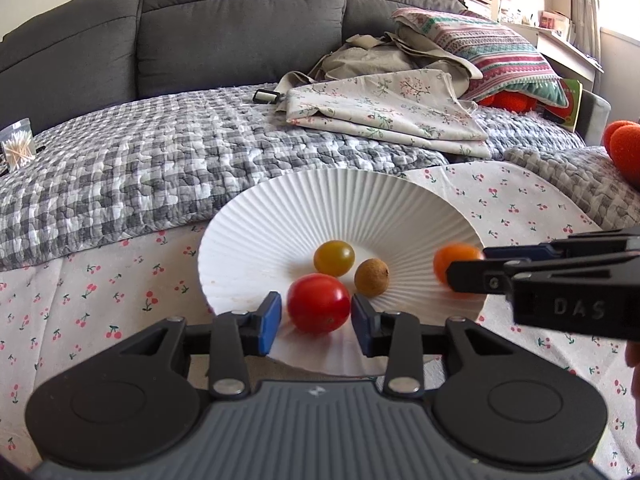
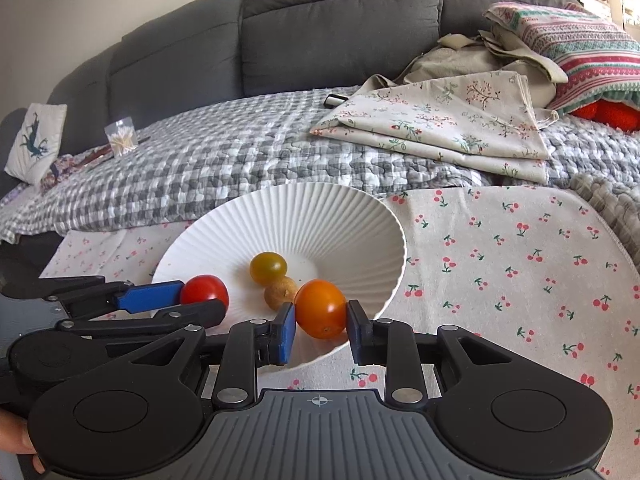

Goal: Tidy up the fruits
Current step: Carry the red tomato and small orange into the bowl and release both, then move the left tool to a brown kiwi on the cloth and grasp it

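A white ribbed bowl (image 1: pixel 360 208) (image 2: pixel 320 216) sits on a cherry-print cloth. In it lie a yellow-green tomato (image 1: pixel 334 258) (image 2: pixel 268 267) and a small brown longan (image 1: pixel 371 277) (image 2: pixel 280 292). My left gripper (image 1: pixel 317 316) (image 2: pixel 200 300) has its blue pads on either side of a red tomato (image 1: pixel 319 303) (image 2: pixel 205 290) over the bowl's near rim, with small gaps showing. My right gripper (image 2: pixel 321 322) (image 1: pixel 468 268) brackets an orange tomato (image 2: pixel 321 308) (image 1: pixel 456 260) at the bowl's right rim, its pads touching or nearly touching it.
The cherry-print cloth (image 2: pixel 520 264) covers the surface in front of a grey checked quilt (image 1: pixel 160 168) and a grey sofa (image 1: pixel 240 20). Folded floral fabric (image 1: pixel 392 108) and a striped pillow (image 1: pixel 500 52) lie behind. An orange plush (image 1: pixel 624 148) is at right; a cotton-swab bag (image 2: pixel 120 140) is at left.
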The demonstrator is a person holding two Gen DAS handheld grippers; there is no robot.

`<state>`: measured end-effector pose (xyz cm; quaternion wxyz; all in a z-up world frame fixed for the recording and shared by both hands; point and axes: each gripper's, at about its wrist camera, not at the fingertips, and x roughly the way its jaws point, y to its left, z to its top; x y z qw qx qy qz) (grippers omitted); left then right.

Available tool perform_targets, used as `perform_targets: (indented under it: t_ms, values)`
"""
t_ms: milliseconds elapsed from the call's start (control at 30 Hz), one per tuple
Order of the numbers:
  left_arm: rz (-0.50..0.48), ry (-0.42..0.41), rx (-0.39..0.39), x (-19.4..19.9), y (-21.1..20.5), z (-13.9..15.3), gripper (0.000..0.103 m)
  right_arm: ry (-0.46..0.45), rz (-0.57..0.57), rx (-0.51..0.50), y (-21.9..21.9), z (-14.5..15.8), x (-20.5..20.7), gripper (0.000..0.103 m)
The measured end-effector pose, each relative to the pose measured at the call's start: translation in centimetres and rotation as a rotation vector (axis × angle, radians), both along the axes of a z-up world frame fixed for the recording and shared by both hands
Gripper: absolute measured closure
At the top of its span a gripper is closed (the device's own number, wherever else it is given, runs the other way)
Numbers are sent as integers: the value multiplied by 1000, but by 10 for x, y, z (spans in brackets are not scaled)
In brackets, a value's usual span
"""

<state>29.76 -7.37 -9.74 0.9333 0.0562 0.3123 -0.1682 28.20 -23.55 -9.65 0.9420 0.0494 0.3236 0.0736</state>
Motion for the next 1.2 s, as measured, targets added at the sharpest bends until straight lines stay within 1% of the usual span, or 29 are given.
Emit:
perform_targets:
  t_ms: [33, 100, 133, 167, 333, 367, 500, 567, 600, 800, 867, 1033, 1200]
  values:
    - [2, -3, -4, -1, 1, 1, 57, -5, -5, 6, -2, 2, -1, 71]
    - [8, -7, -17, -1, 4, 4, 46, -15, -18, 34, -7, 6, -3, 66]
    - [12, -9, -25, -2, 6, 6, 44, -18, -23, 52, -10, 9, -3, 62]
    - [15, -8, -32, -2, 7, 8, 43, -20, -26, 70, -12, 10, -4, 59]
    - [33, -2, -56, -7, 19, 16, 39, -20, -60, 149, -33, 20, -10, 57]
    - [42, 3, -59, -8, 21, 17, 38, -19, -70, 171, -38, 22, -11, 53]
    - [64, 36, -62, -18, 32, 19, 35, -16, -102, 249, -58, 28, -21, 47]
    - [75, 49, -68, -24, 37, 22, 35, -19, -108, 280, -63, 31, -27, 39]
    - [77, 53, -72, -27, 40, 24, 35, -19, -107, 288, -64, 32, -31, 38]
    - [87, 91, -82, -51, 47, 33, 33, -23, -70, 280, -59, 39, -56, 27]
    - [86, 105, -84, -61, 49, 35, 31, -26, -66, 280, -57, 41, -68, 19]
    - [81, 107, -81, -88, 51, 38, 28, -30, -35, 243, -47, 45, -93, 16]
    - [86, 119, -86, -113, 50, 37, 24, -27, -21, 224, -39, 45, -115, 10]
